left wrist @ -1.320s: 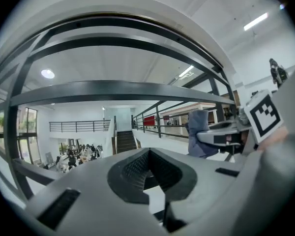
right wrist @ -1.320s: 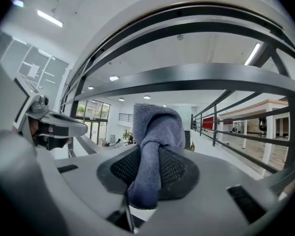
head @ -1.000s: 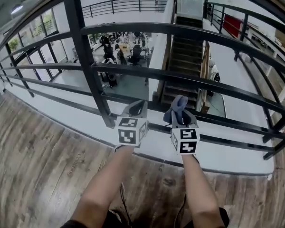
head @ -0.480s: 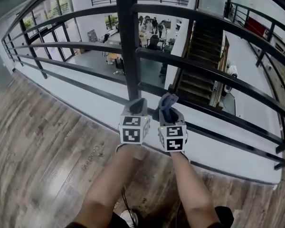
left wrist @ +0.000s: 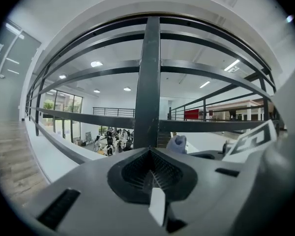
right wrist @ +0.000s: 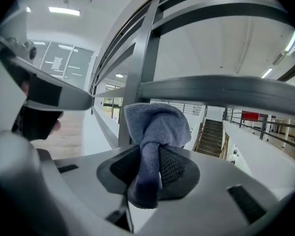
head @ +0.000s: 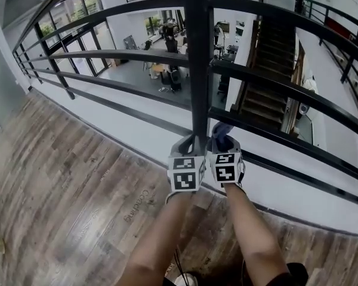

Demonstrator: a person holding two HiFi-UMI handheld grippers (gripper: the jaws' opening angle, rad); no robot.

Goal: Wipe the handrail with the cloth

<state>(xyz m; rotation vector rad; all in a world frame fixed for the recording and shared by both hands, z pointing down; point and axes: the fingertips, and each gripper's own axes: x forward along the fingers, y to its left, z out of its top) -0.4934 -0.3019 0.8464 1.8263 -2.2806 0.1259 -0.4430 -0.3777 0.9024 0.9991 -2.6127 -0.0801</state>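
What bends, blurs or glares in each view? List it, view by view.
Head view: the black metal railing bows outward from lens distortion, and the wooden plank floor carries a pale sheen. Left gripper view: strong fisheye with black corners; the grey left gripper looks soft. Right gripper view: the blue-grey cloth is fairly sharp, the nearest railing bar blurred.

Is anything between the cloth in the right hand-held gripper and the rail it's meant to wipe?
Nothing visible. The cloth, pinched in the right hand-held gripper, sits just under a horizontal rail. The upright post stands to the cloth's left, off that path.
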